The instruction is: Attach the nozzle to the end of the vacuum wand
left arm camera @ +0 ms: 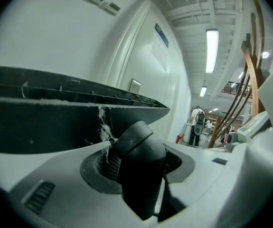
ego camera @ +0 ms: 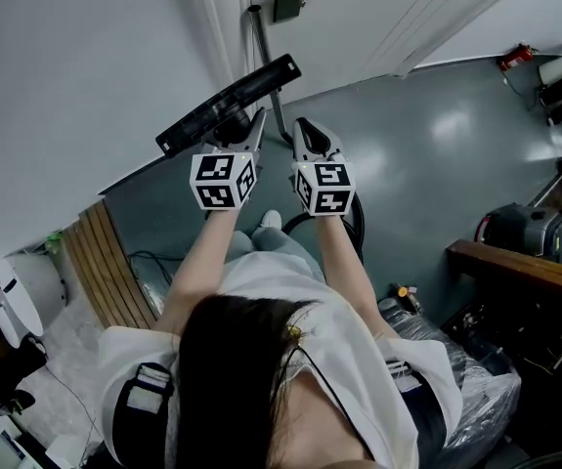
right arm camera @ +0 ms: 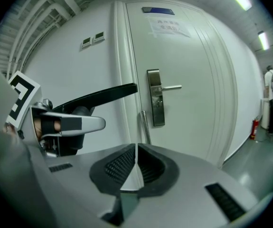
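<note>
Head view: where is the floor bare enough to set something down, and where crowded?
Bare: the grey floor between the door, the right gripper and the wooden bench. Crowded: the wooden slats and cable at left, the plastic-wrapped bundle at lower right.

Wide black nozzle [ego camera: 251, 84], gripped at its neck, tilted; slim grey wand [ego camera: 261, 47] upright behind, apparently apart.

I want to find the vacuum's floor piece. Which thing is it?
Look at the white door, then down to the left gripper held up before it. The nozzle is the long, flat black bar clamped by its neck there, unlike the thin silver tube leaning beside the door.
</note>
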A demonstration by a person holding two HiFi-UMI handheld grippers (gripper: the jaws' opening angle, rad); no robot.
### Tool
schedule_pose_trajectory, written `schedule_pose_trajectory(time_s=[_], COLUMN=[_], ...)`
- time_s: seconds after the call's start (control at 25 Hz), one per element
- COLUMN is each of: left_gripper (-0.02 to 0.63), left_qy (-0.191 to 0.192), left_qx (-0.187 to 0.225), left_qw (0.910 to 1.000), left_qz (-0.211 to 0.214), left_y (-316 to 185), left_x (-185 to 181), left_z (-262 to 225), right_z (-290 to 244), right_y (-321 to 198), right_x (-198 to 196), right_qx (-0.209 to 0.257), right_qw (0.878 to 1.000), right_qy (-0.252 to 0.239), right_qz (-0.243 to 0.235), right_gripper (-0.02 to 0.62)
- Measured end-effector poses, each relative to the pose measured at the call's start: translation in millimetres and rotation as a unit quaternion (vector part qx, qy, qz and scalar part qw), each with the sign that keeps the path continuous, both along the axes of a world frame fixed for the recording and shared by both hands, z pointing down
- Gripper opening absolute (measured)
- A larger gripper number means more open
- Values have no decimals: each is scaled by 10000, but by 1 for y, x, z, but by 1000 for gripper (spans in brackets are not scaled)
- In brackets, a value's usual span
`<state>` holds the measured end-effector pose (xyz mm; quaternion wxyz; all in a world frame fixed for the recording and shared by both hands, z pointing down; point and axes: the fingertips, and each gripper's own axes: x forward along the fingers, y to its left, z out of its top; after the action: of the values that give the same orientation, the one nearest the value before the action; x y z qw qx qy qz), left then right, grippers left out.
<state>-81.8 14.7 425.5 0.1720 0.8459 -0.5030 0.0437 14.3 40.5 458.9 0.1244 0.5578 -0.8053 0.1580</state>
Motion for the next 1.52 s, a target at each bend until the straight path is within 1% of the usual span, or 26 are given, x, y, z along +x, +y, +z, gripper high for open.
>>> schedule_pose_trajectory(time_s=[0.32,0.52,0.6,0.68,0.8,0.92,1.12,1.52], left_gripper=[198,198,198,198,196,198,198,198], left_qy=[18,33,57,78,63,56,-95,-76], left_qx=[52,207,254,263,262,173,205,155], left_qw=[9997,9995,9992,9989,9988,9985,9993,9997], left_qz=[-223,-233,-298,-386,-415,-508,-300,-168], left_y=[-23,-35,-43,-51,-62,-71,-90,-114], left_x=[-1,-5,-11,-16,-21,-27,-22,-15], left_z=[0,-3,-4,-4,0,7,14,14], right_z=[3,5,5,8,8,10,6,4], right_y=[-19,-27,-31,-37,-46,-56,-79,-106], right_x=[4,4,4,5,3,0,-3,-11], right_qx=[13,68,99,92,182,174,334,245], right_qw=[9999,9997,9996,9995,9989,9989,9981,9986], right_qy=[-17,-123,-144,-152,-311,-278,-418,-281], right_qz=[-165,-212,-226,-255,-297,-342,-315,-380], right_gripper=[15,15,15,15,15,15,15,15])
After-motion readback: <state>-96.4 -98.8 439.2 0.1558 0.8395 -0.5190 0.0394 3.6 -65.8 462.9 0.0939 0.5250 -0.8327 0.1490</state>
